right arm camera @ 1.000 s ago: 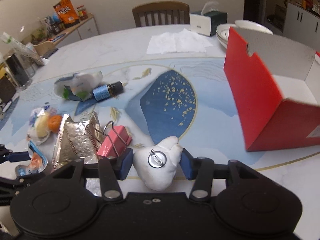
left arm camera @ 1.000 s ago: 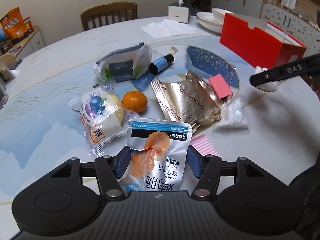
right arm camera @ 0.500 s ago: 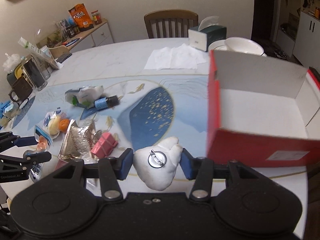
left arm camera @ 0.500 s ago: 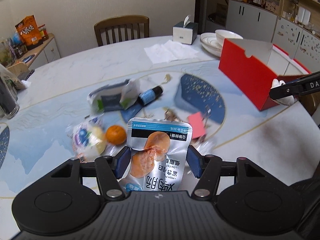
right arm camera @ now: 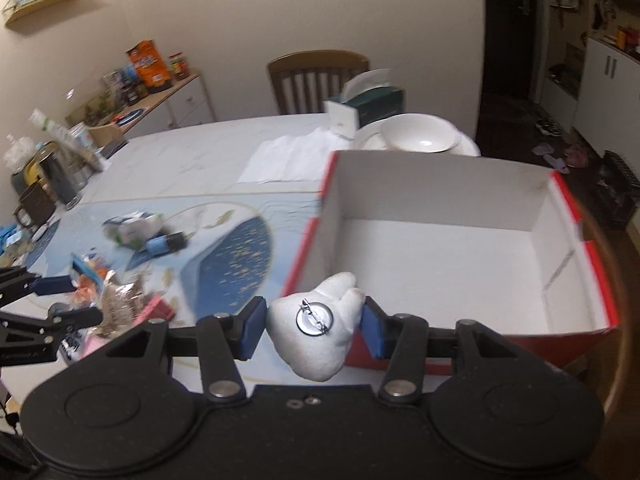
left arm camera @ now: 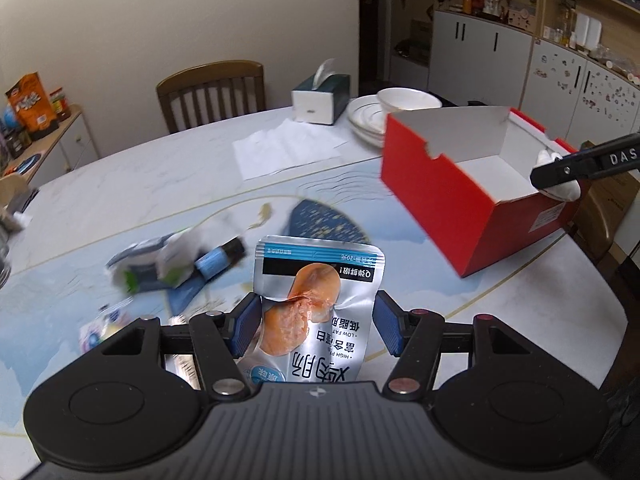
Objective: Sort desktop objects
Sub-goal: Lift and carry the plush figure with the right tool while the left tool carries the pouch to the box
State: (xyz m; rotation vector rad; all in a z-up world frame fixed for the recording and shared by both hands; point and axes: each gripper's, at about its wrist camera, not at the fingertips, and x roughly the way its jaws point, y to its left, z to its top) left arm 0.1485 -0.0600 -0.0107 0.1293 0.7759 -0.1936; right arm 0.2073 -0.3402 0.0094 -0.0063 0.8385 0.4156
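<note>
My left gripper (left arm camera: 316,322) is shut on a silver snack pouch (left arm camera: 316,300) with an orange picture, held above the table. My right gripper (right arm camera: 314,326) is shut on a white plush tooth brooch (right arm camera: 316,328) with a metal pin back, held over the near rim of the open red box (right arm camera: 448,248). The box interior is white and bare. In the left wrist view the red box (left arm camera: 460,208) stands at the right, with the right gripper's finger (left arm camera: 580,162) and the brooch above its far corner. The left gripper also shows in the right wrist view (right arm camera: 52,300).
A white packet (left arm camera: 156,260), a small dark bottle (left arm camera: 218,258), a foil wrapper (right arm camera: 116,300) and a pink clip (right arm camera: 156,308) lie on the table. A tissue box (left arm camera: 320,98), stacked bowls (left arm camera: 396,108) and paper napkins (left arm camera: 284,150) are at the back. A wooden chair (left arm camera: 212,88) stands behind.
Both grippers have risen with their loads. The right gripper has moved right, from the table beside the box to over the box's near rim. The left view has lifted away from the clutter.
</note>
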